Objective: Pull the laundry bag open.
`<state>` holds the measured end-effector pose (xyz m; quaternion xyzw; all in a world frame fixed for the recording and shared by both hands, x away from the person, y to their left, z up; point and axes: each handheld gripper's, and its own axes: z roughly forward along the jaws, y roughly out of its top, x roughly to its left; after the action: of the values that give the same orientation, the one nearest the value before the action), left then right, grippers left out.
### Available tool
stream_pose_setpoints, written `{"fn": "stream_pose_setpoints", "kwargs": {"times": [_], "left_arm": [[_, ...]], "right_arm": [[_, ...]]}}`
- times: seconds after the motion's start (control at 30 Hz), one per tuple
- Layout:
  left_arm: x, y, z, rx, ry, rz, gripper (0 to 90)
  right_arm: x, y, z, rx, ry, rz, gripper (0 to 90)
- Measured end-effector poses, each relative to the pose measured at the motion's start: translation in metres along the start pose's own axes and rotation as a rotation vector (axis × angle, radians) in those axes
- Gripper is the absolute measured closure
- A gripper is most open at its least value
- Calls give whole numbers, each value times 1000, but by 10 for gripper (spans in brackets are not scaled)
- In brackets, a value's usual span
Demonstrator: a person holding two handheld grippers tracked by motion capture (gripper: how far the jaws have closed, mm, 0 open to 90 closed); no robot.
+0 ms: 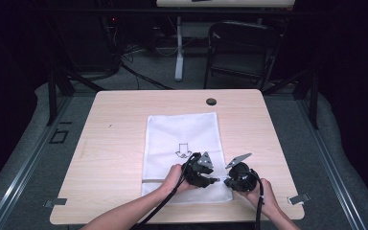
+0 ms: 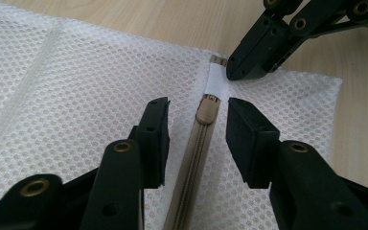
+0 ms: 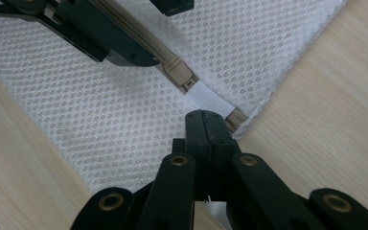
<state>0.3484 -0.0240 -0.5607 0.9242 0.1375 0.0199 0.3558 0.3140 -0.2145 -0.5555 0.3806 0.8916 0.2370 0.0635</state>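
A pale wooden table [image 1: 124, 143] stands in a dark room, with a black chair [image 1: 242, 48] on the floor beyond its far edge. In the high view a white mesh bag [image 1: 182, 134] lies flat at the middle of the table, reaching to the near edge. The left gripper [image 1: 211, 180] and the right gripper [image 1: 226, 182] meet tip to tip over the bag's near right corner, each held in a hand.

In the left gripper view the jaws stand partly apart, one on each side of the beige zipper pull [image 2: 207, 111], not touching it. The zipper [image 2: 191, 163] runs between them toward the camera. Just past the pull, the right gripper [image 2: 235, 72] presses its tip on the white tab [image 2: 217, 81] at the zipper's end.

In the right gripper view the jaws are closed together, pinching the bag's mesh beside the white tab [image 3: 210, 98]. The zipper pull [image 3: 178, 69] lies just beyond, with the left gripper's fingers [image 3: 124, 48] around it.
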Motion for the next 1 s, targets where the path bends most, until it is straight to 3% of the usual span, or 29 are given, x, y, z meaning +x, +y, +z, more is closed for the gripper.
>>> {"fn": "stream_pose_setpoints", "kwargs": {"times": [0.23, 0.4, 0.6, 0.77, 0.83, 0.87, 1.0], "left_arm": [[-5, 2, 15, 12, -7, 46, 667], [-2, 0, 18, -4, -37, 39, 800], [-2, -1, 18, -14, -31, 48, 813], [-3, -2, 18, -20, -36, 47, 813], [-3, -3, 18, -18, -23, 42, 814], [-2, -4, 19, -36, -38, 30, 814], [-4, -3, 18, -28, -22, 50, 815]], "right_arm": [[-3, -2, 2, -8, 33, 49, 900], [-4, -2, 1, -1, 33, 47, 900], [-4, -1, -2, -15, 27, 41, 900], [-5, 6, -9, -83, -18, 37, 900], [-6, 10, -4, -73, -12, 46, 900], [-5, 11, -2, -56, -11, 45, 900], [-3, 10, 5, -21, -25, 19, 900]]}}
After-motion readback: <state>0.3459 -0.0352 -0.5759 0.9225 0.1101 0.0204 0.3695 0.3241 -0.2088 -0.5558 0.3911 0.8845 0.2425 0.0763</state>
